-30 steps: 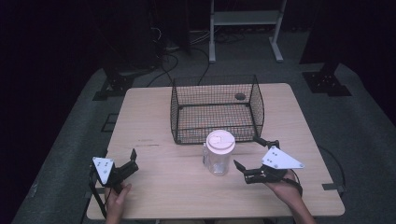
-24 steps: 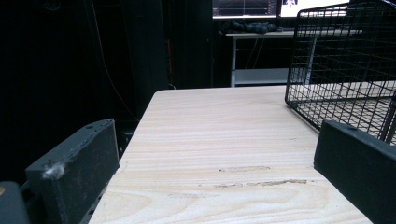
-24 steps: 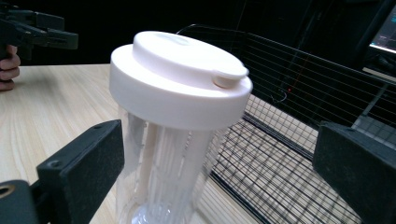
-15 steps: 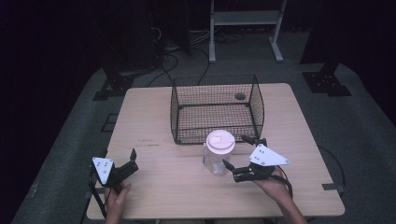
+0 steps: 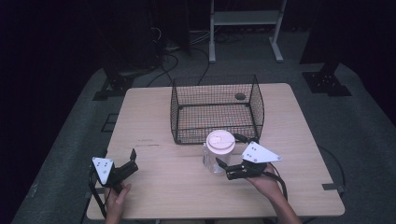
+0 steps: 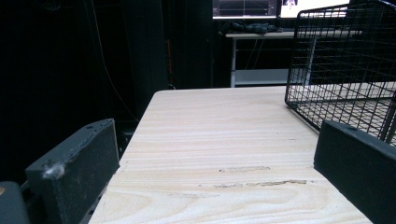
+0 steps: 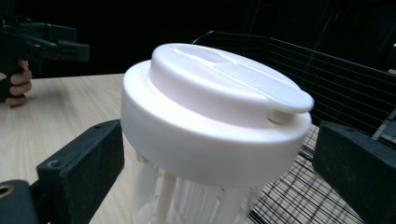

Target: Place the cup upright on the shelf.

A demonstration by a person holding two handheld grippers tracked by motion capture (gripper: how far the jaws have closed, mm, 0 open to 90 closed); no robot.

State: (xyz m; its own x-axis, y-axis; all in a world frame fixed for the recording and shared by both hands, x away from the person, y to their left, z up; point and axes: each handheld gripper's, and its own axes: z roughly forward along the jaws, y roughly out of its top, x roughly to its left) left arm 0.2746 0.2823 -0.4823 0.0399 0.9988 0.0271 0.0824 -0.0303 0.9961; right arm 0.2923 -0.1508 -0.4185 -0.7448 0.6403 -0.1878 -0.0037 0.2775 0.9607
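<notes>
This looks like a lab or recording studio, though the dark hides much: black drapes all round, a lone wooden desk (image 5: 154,116) on grey carpet, stand feet (image 5: 327,84) at 2 o'clock, loose cables (image 5: 163,65) and a metal rack (image 5: 245,21) at 12 o'clock.

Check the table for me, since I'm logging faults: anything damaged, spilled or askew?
Nothing spilled or tipped. The clear plastic jar with a white lid stands upright before the black wire basket. Only minor wear: scuff marks on the light wooden table and a bit of white fluff on the left hand-held gripper.
</notes>
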